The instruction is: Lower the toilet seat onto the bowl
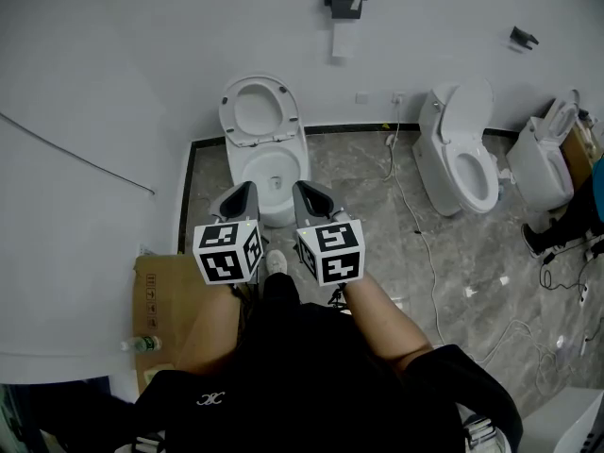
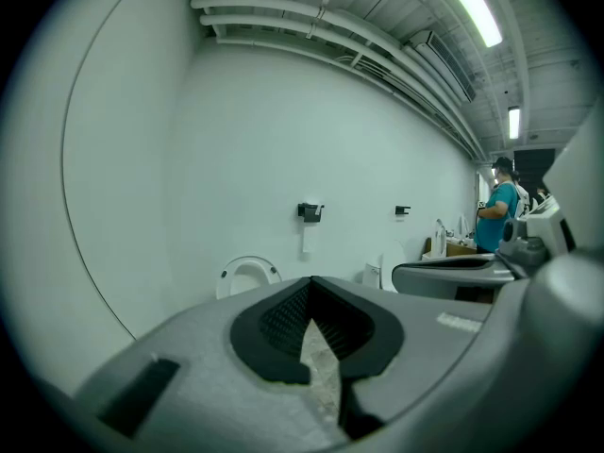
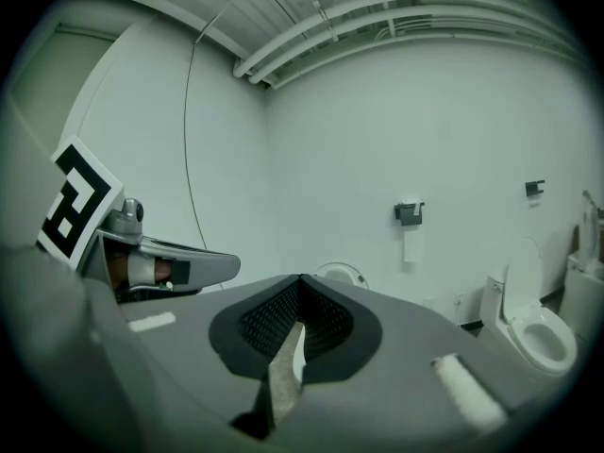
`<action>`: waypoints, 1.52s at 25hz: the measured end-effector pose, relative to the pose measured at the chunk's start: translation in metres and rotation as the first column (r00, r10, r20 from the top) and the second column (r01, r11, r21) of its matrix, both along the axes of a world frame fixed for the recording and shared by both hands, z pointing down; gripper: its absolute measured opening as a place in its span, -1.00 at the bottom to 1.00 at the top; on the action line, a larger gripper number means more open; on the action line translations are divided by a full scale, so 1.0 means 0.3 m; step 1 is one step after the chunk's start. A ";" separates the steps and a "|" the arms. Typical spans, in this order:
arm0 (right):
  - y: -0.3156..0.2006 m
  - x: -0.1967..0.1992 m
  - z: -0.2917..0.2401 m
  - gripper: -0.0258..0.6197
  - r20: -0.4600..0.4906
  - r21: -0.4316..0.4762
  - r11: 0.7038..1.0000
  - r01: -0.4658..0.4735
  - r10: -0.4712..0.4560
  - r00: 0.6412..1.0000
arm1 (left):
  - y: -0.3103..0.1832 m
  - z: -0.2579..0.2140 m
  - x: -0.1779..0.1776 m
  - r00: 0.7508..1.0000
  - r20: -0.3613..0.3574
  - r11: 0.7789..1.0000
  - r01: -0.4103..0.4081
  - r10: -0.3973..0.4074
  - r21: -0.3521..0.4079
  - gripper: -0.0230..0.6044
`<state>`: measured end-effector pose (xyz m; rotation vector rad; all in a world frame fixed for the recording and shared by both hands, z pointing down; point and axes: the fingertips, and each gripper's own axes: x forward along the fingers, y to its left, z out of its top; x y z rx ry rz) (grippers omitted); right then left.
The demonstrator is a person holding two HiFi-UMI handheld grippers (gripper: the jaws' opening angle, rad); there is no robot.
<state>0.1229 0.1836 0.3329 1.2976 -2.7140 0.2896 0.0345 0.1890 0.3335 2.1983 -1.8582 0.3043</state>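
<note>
the toilet seat (image 1: 257,111) stands upright, leaning back toward the wall behind the white bowl (image 1: 300,163), so the lowering is not yet begun; this looks like the approach step. the left gripper (image 1: 247,191) and the right gripper (image 1: 300,191) hang side by side over the bowl's front, short of the seat, each with its jaws pressed together and nothing between them. next, i judge, one gripper must reach the seat's top rim, tip it forward, then ease it down so it doesn't slam. a second toilet (image 1: 462,154) sits well apart to the right, a paper holder (image 1: 344,0) on the wall above, a cardboard box (image 1: 162,295) at the left.
</note>
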 end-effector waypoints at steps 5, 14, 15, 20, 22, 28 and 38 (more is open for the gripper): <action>-0.067 -0.038 0.008 -0.89 -0.007 0.006 1.000 -0.001 0.001 1.000 | -0.062 0.022 -0.029 1.000 -0.005 1.000 -0.004 0.004 -0.001 -0.90; -0.278 -0.152 0.020 -0.89 -0.047 0.014 0.999 -0.038 0.039 0.998 | -0.270 0.050 -0.150 0.999 -0.038 1.000 -0.010 0.009 -0.020 -0.90; -0.310 -0.162 0.019 -0.90 -0.055 0.017 0.998 -0.054 0.055 0.997 | -0.300 0.049 -0.165 0.999 -0.041 1.000 -0.013 0.012 -0.022 -0.90; -0.448 -0.230 0.019 -0.89 -0.083 0.011 0.998 -0.063 0.064 0.994 | -0.450 0.052 -0.241 0.998 -0.061 0.999 -0.022 0.019 -0.039 -0.90; -0.499 -0.260 0.012 -0.89 -0.089 0.008 0.998 -0.062 0.062 0.994 | -0.506 0.054 -0.267 0.997 -0.069 0.998 -0.029 0.026 -0.050 -0.90; -0.669 -0.370 0.014 -0.89 -0.129 0.008 0.997 -0.074 0.074 0.989 | -0.689 0.056 -0.374 0.995 -0.083 0.997 -0.054 0.049 -0.059 -0.90; -0.988 -0.558 -0.013 -0.89 -0.128 0.010 0.996 -0.090 0.091 0.988 | -1.010 0.044 -0.562 0.994 -0.087 0.995 -0.073 0.068 -0.061 -0.90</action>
